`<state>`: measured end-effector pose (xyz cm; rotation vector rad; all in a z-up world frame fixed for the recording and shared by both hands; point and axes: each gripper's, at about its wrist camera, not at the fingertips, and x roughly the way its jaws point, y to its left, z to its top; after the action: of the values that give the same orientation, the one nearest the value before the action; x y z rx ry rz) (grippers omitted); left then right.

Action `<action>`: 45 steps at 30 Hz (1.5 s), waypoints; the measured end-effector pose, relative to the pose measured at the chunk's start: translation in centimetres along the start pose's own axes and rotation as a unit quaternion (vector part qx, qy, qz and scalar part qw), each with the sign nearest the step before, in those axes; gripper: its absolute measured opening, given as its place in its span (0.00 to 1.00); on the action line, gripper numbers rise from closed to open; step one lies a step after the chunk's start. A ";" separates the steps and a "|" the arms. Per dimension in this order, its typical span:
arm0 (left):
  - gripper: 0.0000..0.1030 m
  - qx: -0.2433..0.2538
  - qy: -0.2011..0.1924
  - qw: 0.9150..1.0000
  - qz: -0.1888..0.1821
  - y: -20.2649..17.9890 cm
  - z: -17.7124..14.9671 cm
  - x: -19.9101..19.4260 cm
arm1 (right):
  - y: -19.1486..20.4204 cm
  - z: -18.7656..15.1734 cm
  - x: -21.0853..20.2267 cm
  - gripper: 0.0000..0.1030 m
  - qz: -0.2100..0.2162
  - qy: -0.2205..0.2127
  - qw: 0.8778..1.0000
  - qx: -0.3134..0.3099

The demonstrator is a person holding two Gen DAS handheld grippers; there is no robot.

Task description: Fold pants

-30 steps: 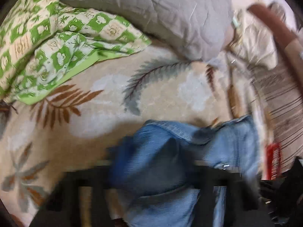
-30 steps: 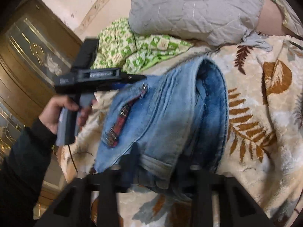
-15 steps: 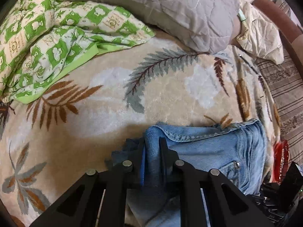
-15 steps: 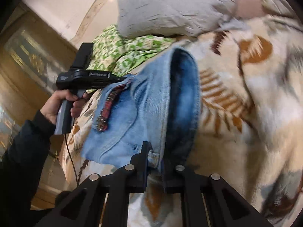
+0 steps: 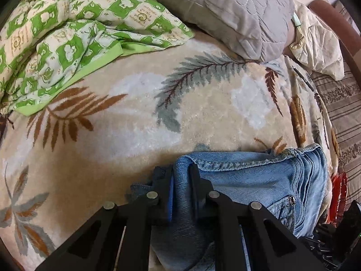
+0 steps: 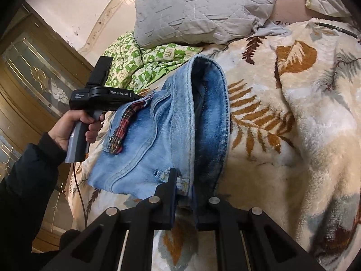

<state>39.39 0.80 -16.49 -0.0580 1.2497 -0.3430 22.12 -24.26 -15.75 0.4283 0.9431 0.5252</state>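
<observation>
We hold the jeans (image 6: 158, 140) with both tools over the bed, on the leaf-patterned blanket (image 5: 140, 113). Our left gripper (image 5: 182, 180) has its fingers drawn narrow on a thick bunch of denim near the hem edge; our right gripper (image 6: 183, 180) pinches the layered edge at the near end the same way. Gripping both ends of one edge lets us carry the folded layers together without them sliding apart. The pants sit at the near side of the bed, well apart from the grey pillow (image 6: 203, 6) and the green checked quilt (image 5: 67, 36) at the far side, so we judge there is room to lay the fold flat.
</observation>
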 end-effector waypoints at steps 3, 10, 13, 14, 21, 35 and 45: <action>0.18 0.011 -0.023 1.000 0.011 -0.7 -0.3 -0.8 | 0.7 0.2 -0.1 0.11 -0.015 0.002 1.000 -0.009; 0.82 -0.027 -0.087 0.996 -0.015 -0.6 -1.8 -5.3 | 2.8 1.6 -1.1 0.34 -0.026 -0.003 0.999 -0.029; 0.93 -0.036 -0.109 0.993 -0.024 -0.5 -2.8 -7.5 | 3.7 2.3 -2.4 0.93 -0.035 -0.022 0.999 -0.019; 0.94 -0.037 -0.113 0.992 -0.027 -0.5 -3.1 -8.1 | 4.0 2.4 -2.9 0.93 -0.033 -0.037 0.999 -0.019; 0.95 -0.053 -0.159 0.985 -0.039 0.1 -8.0 -12.5 | 5.0 3.3 -4.4 0.94 -0.045 -0.044 0.998 -0.008; 0.98 -0.035 -0.119 0.989 -0.079 -0.2 -14.8 -9.3 | 0.2 4.1 -0.7 0.94 0.005 0.031 0.993 0.112; 0.99 -0.106 -0.071 0.980 -0.151 -0.2 -14.4 -3.7 | -1.5 2.9 4.6 0.94 0.027 0.056 0.988 0.144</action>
<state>24.84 3.72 -17.68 -0.4509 1.1325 -0.4584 27.15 -23.05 -18.10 0.6914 1.1238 0.4666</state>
